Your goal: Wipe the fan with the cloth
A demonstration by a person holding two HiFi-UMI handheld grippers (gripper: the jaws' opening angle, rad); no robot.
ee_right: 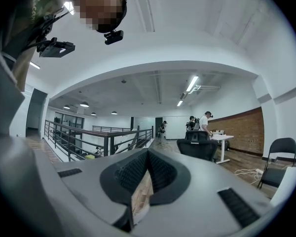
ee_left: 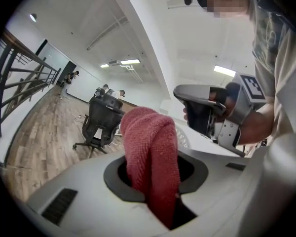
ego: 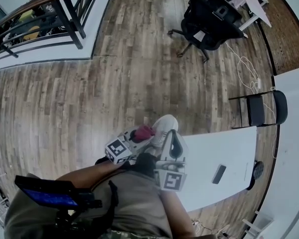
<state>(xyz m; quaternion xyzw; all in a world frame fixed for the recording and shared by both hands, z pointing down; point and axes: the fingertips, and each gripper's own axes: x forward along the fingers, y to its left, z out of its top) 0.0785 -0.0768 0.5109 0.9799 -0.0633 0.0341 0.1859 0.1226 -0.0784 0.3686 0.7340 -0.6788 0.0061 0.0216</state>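
Cloth (ee_left: 150, 152) is clamped in the left gripper (ee_left: 155, 181) near the fan (ego: 165, 123), the right gripper (ee_right: 147, 172) is closed and empty; wiping appears pending, and next calls for contact with the fan.

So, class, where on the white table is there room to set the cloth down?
Bare: the table between the small dark thing and the edge near the folding chair. Crowded: its left corner, by the fan, left gripper and right gripper.

The head view looks steeply down on the wooden floor (ego: 114, 83) and white worktop (ego: 214, 153), with the left claw (ego: 139, 133) and right claw (ego: 172, 134) close below it. Each gripper view looks level along its own claw across the room. All three views share the black office chair (ego: 209, 21).
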